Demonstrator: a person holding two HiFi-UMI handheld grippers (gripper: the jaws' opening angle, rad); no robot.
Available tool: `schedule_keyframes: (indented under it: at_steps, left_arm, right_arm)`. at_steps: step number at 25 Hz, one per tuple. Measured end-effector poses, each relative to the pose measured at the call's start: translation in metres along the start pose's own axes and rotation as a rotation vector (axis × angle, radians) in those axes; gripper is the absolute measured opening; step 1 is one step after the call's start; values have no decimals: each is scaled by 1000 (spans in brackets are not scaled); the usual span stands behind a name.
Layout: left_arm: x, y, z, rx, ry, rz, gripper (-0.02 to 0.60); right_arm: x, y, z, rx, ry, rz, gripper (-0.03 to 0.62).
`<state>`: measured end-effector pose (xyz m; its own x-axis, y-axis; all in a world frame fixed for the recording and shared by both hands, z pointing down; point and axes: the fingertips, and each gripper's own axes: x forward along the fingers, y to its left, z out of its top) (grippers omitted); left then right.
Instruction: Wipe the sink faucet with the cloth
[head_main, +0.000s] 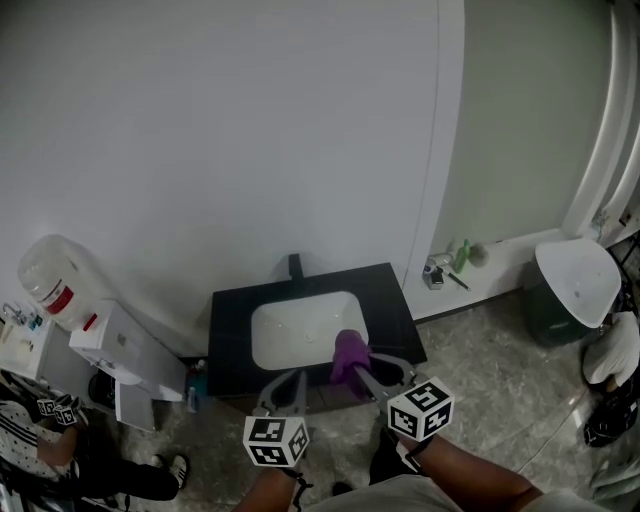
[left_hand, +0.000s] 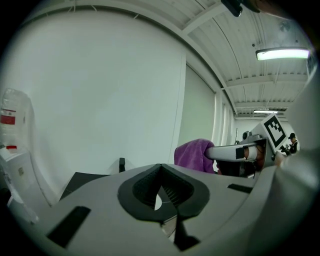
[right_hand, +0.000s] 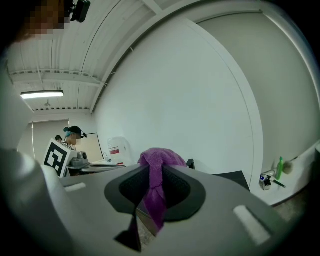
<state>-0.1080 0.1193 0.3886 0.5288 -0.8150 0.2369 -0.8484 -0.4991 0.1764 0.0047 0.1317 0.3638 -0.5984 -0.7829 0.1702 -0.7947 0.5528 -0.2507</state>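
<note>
Nearest the person, the left gripper (head_main: 284, 380) is held low in front of the sink, its jaws drawn together with nothing between them. Just beside it, the right gripper (head_main: 357, 368) has its jaws clamped on the purple cloth (head_main: 347, 352). In the right gripper view the cloth (right_hand: 159, 160) bunches above the pads, with a strip trailing down between them. The bundle sits over the near right edge of the white sink (head_main: 290, 335), which is set in a black counter (head_main: 385, 300). The black faucet (head_main: 295, 266) stands at the back rim of the sink, well apart from the cloth and untouched by either gripper. Behind it rises a plain white wall (head_main: 250, 130).
</note>
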Motion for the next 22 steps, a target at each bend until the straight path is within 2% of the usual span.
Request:
schedule_keyframes:
  at_steps: [8, 15, 22]
  left_arm:
    - [107, 27, 13, -23, 2, 41, 5]
    - [214, 53, 37, -58, 0, 129, 5]
    - [273, 74, 53, -81, -2, 197, 5]
  right_arm:
    - [75, -91, 12, 5, 24, 65, 66]
    - [146, -177, 38, -5, 77, 153, 66]
    - [199, -221, 56, -9, 108, 227, 66]
